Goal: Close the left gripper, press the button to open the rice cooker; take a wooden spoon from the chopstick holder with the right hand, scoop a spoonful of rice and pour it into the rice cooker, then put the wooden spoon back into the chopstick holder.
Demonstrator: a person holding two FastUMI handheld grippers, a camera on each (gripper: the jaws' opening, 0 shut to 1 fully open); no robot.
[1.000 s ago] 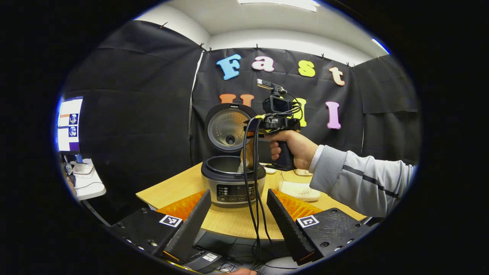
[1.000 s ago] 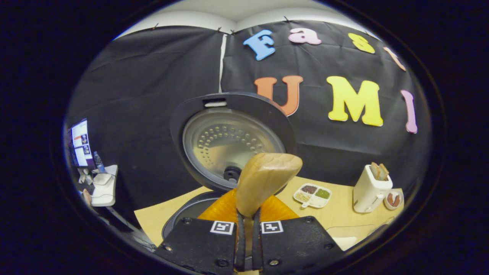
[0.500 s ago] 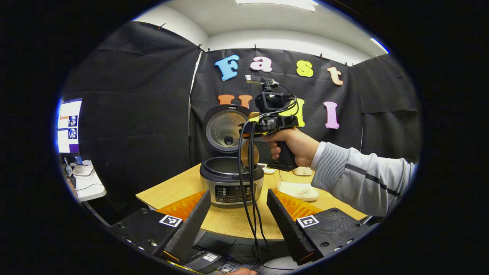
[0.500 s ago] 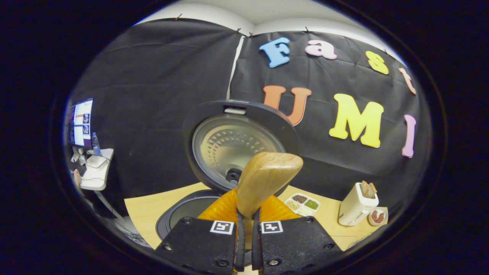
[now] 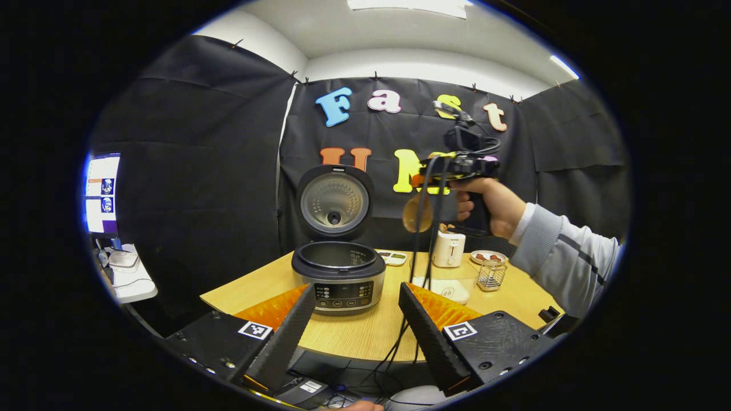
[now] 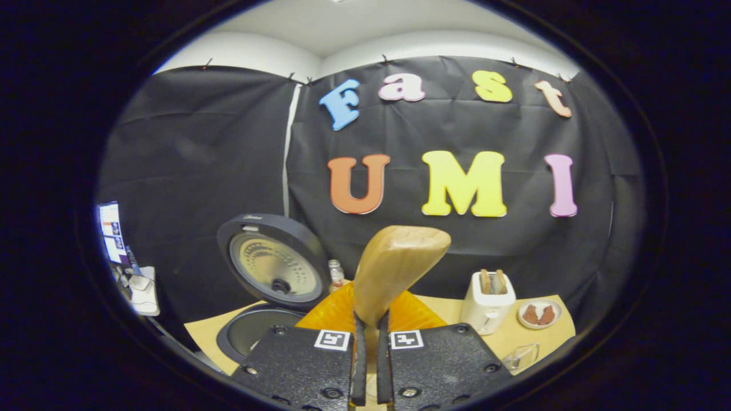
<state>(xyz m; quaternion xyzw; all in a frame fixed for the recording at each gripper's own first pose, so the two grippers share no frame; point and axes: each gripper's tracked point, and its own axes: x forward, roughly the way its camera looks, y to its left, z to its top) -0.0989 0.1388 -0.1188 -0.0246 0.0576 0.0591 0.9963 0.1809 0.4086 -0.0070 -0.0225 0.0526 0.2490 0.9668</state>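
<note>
Most of it looks done: rice cooker (image 5: 338,273) lid up, right gripper (image 6: 365,365) pinching the wooden spoon (image 6: 394,268) high over the table (scoop seemingly poured). Left gripper (image 5: 357,331) spread, idle. Chopstick holder (image 5: 491,275) return remains.

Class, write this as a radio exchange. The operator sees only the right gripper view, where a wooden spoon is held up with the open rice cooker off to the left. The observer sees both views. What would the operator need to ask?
Operator: Is the left gripper open or shut?
Observer: The left gripper is open, its fingers wide apart with nothing between them.
Operator: Where does my spoon hang relative to the pot?
Observer: In the left gripper view, the wooden spoon is in the air to the right of the rice cooker, clear of it and nearly above the toaster.
Operator: Which way does the cooker's front face?
Observer: Its button panel faces the left gripper.
</note>
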